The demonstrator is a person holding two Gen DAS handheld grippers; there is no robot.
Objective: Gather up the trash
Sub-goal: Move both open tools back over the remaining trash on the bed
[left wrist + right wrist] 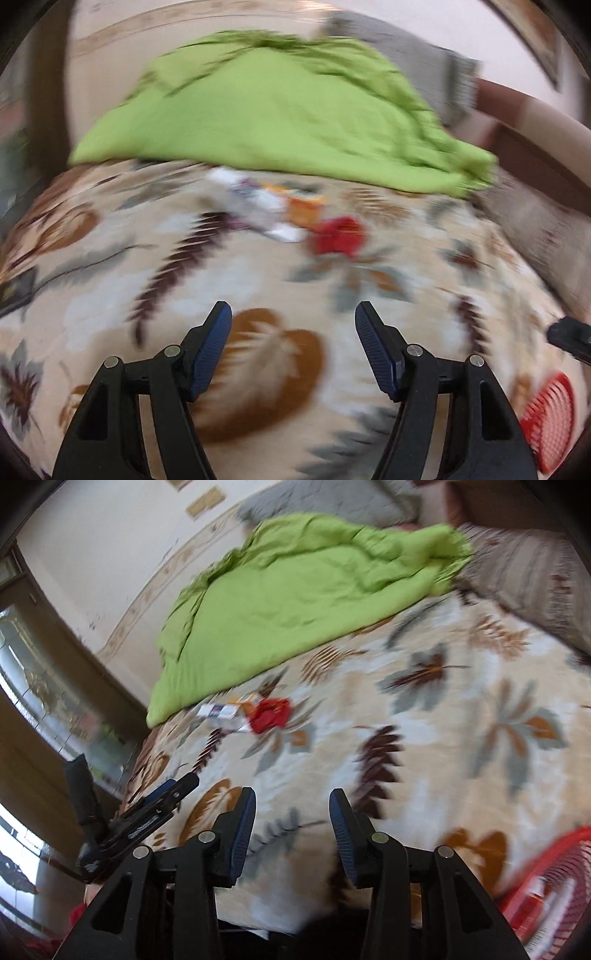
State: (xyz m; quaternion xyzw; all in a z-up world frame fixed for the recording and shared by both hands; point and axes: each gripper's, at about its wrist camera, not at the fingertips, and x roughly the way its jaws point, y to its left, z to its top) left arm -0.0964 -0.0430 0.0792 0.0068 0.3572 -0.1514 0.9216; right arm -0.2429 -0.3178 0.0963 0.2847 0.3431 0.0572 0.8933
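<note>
1. We take the green quilt [280, 110] as our landmark; it lies bunched across the far part of the bed, and everything else is placed against it.
2. Furthest left, the left gripper [293, 314] hangs over the leaf-patterned bedspread [110, 258], well short of the quilt's near edge. Its jaws stand apart with only the bedspread showing between them, so we hold nothing there; we judge it is kept open ready for a pick.
3. Just in front of the quilt's near edge sits the trash, a small cluster: a white wrapper [258, 206] nearest the quilt, an orange packet [304, 208] touching it, and a crumpled red wrapper [338, 234] on the side away from the quilt. All are blurred, so we cannot read what they are.
4. The right gripper [291, 801] is also well back from the quilt, aimed roughly toward the cluster. Its jaws are parted and empty.
5. Furthest right and nearest us, farthest from the quilt, is a red mesh basket [554, 886], only partly in view. We judge it is kept close as the place for the trash, though we cannot see inside it.
</note>
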